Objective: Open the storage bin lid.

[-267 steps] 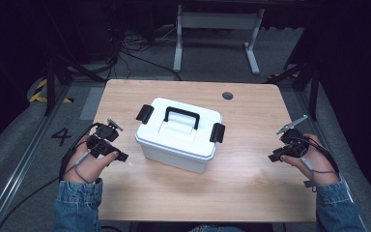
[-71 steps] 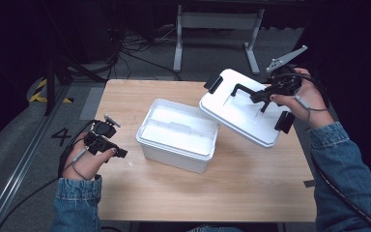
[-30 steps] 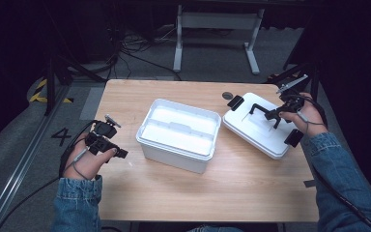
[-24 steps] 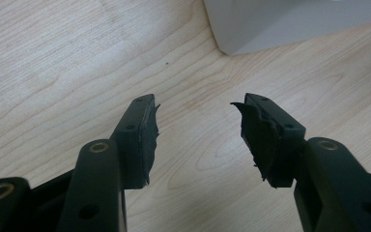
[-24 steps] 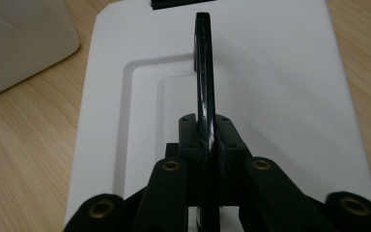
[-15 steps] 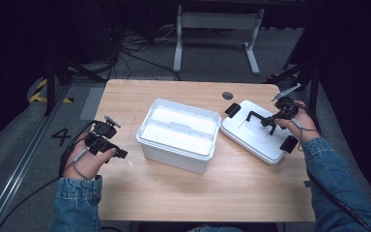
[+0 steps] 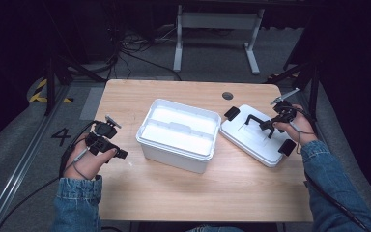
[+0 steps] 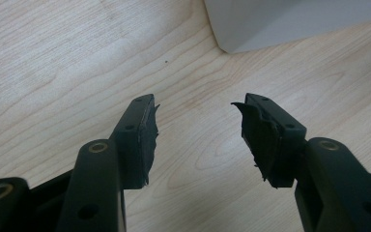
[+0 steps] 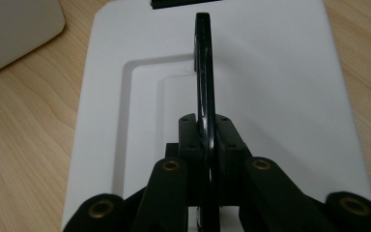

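Note:
A white plastic box (image 7: 178,135) stands uncovered in the middle of the wooden table (image 7: 174,193), showing a white inner tray. Its white lid (image 7: 256,140) with black clips lies flat on the table to the box's right. My right gripper (image 7: 269,123) is shut on the lid's black handle (image 9: 203,72), which stands upright between the jaws over the lid (image 9: 270,87). My left gripper (image 7: 118,153) rests low at the table's left, open, with bare wood between its fingertips (image 8: 142,125). A corner of the box (image 8: 270,24) shows ahead of it.
A dark round grommet (image 7: 227,95) sits in the table near the far edge. A white metal stand (image 7: 217,24) and cables lie on the floor beyond the table. The floor at left carries a painted 4 (image 7: 60,137).
My right gripper has lifted the lid off the box, carried it right and lowered it flat onto the table. The left gripper has stayed put.

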